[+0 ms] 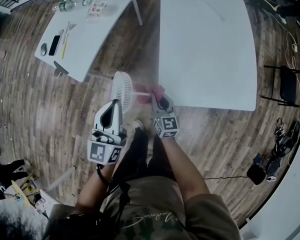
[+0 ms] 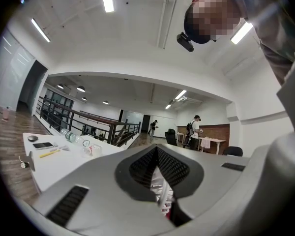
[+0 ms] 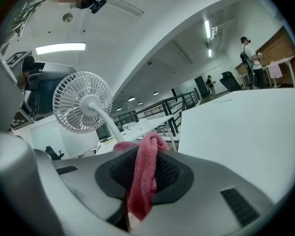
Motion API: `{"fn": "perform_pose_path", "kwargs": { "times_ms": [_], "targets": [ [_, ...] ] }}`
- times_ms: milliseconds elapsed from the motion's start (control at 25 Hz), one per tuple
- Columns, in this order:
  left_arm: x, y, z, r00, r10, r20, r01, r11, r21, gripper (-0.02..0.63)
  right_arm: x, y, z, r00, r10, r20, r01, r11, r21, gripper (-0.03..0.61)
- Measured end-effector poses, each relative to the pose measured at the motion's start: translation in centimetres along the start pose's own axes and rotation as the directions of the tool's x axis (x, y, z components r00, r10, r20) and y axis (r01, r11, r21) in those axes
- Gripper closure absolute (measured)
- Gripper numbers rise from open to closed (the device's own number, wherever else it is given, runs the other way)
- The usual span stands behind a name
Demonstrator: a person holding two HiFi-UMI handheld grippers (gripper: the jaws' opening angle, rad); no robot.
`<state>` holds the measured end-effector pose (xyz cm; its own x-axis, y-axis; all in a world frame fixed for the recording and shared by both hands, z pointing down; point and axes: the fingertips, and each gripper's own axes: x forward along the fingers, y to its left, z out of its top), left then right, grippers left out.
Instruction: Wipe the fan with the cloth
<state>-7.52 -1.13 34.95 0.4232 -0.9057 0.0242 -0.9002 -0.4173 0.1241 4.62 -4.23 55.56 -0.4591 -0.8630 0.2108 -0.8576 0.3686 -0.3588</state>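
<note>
Head view: the person stands on the wooden floor point(image 1: 50, 114) between two white worktops, and the small white fan point(image 1: 122, 86) is held in the air over that gap, just off the near left corner of the larger worktop point(image 1: 210, 44). The left tool point(image 1: 114, 106) reaches up to the near edge of the fan's round grille. The right tool point(image 1: 160, 100), just to the right, carries the pink cloth point(image 1: 156, 91). The fan's thin stem runs rightwards from the grille to the cloth. The smaller worktop point(image 1: 97, 29) at far left carries a bottle, a phone and some small items. Left gripper view: the two jaws are pressed almost together, pinching a white ribbed part of the fan point(image 2: 165, 193) in the narrow gap. Right gripper view: the jaws pinch the cloth point(image 3: 140, 181), which stands in a folded ridge above them and hangs down between them. The fan's grille point(image 3: 83, 102) sits up and to the left, facing this camera. Its stem curves down to the right and passes behind the top of the cloth, and the larger worktop fills the right side.
</note>
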Motion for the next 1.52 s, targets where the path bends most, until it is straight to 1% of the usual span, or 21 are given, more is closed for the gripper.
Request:
{"fn": "perform_pose_path", "kwargs": {
  "times_ms": [200, 320, 480, 560, 640, 720, 840, 920, 1000, 1080, 1160, 1240, 1360, 1440, 1520],
  "targets": [
    [0.0, 0.3, 0.0, 1.0, 0.003, 0.001, -0.003, 1.0, -0.01, 0.594, 0.3, -0.2, -1.1, 1.0, 0.0, -0.02, -0.001, 1.0, -0.028, 0.497],
    [0.0, 0.2, 0.0, 1.0, -0.002, 0.0, 0.002, 1.0, -0.02, 0.595, 0.4, -0.2, -1.0, 1.0, 0.001, -0.012, -0.001, 0.999, -0.039, 0.499],
    [0.1, 0.1, 0.1, 1.0, -0.009, 0.006, 0.009, 1.0, -0.018, 0.594, 0.7, -0.2, -2.1, 0.997, -0.007, -0.072, 0.0, 0.995, -0.102, 0.499],
    [0.0, 0.0, 0.1, 1.0, -0.007, 0.011, 0.007, 1.0, -0.03, 0.594, 0.5, -0.3, -2.5, 0.994, -0.007, -0.106, -0.004, 0.994, -0.109, 0.5],
    [0.0, -0.1, 0.0, 1.0, -0.004, 0.013, 0.005, 0.999, -0.044, 0.594, 0.2, -0.4, -2.3, 0.993, -0.002, -0.118, -0.011, 0.994, -0.108, 0.501],
    [0.1, -0.1, 0.0, 1.0, -0.006, 0.009, 0.007, 0.999, -0.048, 0.594, -0.2, -0.3, -0.4, 0.997, 0.013, -0.071, -0.02, 0.995, -0.095, 0.502],
    [0.4, -0.2, -0.2, 1.0, -0.021, -0.004, 0.021, 0.999, -0.044, 0.594, -1.7, 0.9, 5.2, 0.995, 0.067, 0.067, -0.061, 0.994, -0.089, 0.502],
    [0.4, -0.3, -0.3, 0.999, -0.031, -0.012, 0.031, 0.999, -0.045, 0.594, -3.5, 2.7, 9.2, 0.981, 0.121, 0.152, -0.102, 0.986, -0.131, 0.502],
    [0.3, -0.3, -0.5, 0.999, -0.037, -0.02, 0.036, 0.998, -0.051, 0.594, -5.6, 4.9, 13.0, 0.961, 0.181, 0.208, -0.145, 0.974, -0.176, 0.502],
    [0.4, -0.2, -0.4, 0.999, -0.035, -0.02, 0.034, 0.998, -0.058, 0.594, -7.2, 6.0, 16.9, 0.937, 0.204, 0.282, -0.155, 0.97, -0.186, 0.502],
    [0.4, 0.0, -0.4, 0.999, -0.03, -0.016, 0.029, 0.998, -0.059, 0.594, -7.6, 6.0, 20.4, 0.918, 0.176, 0.356, -0.135, 0.981, -0.138, 0.502],
    [0.5, 0.0, -0.4, 1.0, -0.028, -0.015, 0.027, 0.998, -0.059, 0.594, -7.4, 5.5, 23.1, 0.908, 0.123, 0.401, -0.102, 0.992, -0.072, 0.502],
    [0.5, -0.3, -0.4, 0.999, -0.029, -0.018, 0.027, 0.998, -0.06, 0.594, -6.7, 5.0, 25.7, 0.893, 0.073, 0.444, -0.073, 0.997, -0.017, 0.502],
    [0.5, -0.4, -0.3, 0.999, -0.026, -0.019, 0.025, 0.998, -0.058, 0.594, -6.0, 5.1, 25.9, 0.886, 0.071, 0.459, -0.103, 0.994, 0.046, 0.502],
    [0.6, -0.4, -0.3, 1.0, -0.021, -0.018, 0.02, 0.998, -0.06, 0.594, -5.4, 5.5, 25.3, 0.881, 0.077, 0.467, -0.157, 0.978, 0.135, 0.502]
  ]
}}
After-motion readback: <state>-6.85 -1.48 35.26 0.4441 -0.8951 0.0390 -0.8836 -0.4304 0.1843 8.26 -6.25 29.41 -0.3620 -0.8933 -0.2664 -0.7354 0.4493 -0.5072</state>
